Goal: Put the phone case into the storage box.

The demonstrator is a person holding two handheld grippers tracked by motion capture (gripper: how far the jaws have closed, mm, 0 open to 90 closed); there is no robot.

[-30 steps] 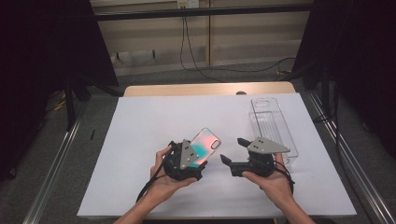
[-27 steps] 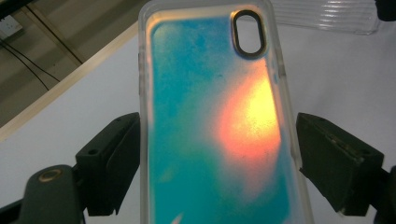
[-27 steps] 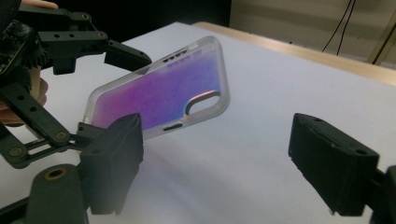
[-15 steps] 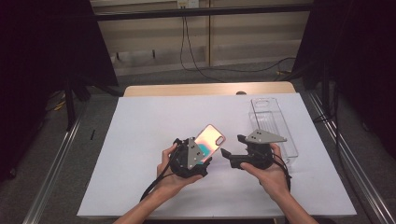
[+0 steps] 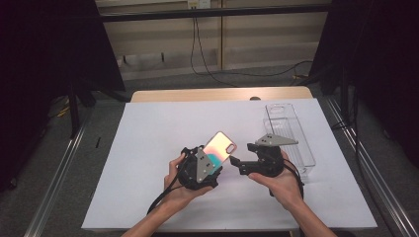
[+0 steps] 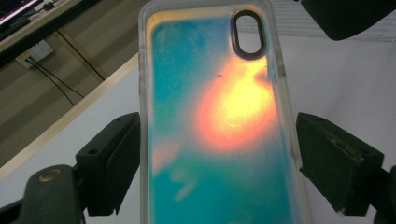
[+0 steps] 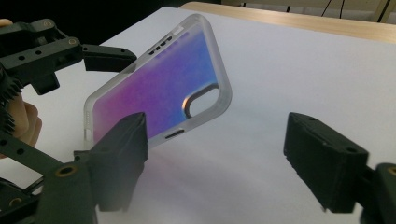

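Presently the left gripper (image 5: 210, 160) is clamped on a phone case (image 5: 220, 147), its two black jaws pressed against the case's long edges in the left gripper view. The phone case (image 6: 215, 116) rises between those jaws with its oval camera cut-out at the far end, and its back shows an iridescent sheen, teal with an orange-pink patch. From the high view the case is held tilted above the white sheet (image 5: 163, 133), not resting on it.

The right gripper (image 5: 236, 164) sits just beside the left one, jaws pointed toward the case. Its jaws stand apart and have just been closing; nothing lies between them. In the right gripper view the phone case (image 7: 159, 93) is ahead of the left-hand jaw, not touching it.

A clear plastic box (image 5: 289, 131) lies beyond the right gripper, well apart from the case.
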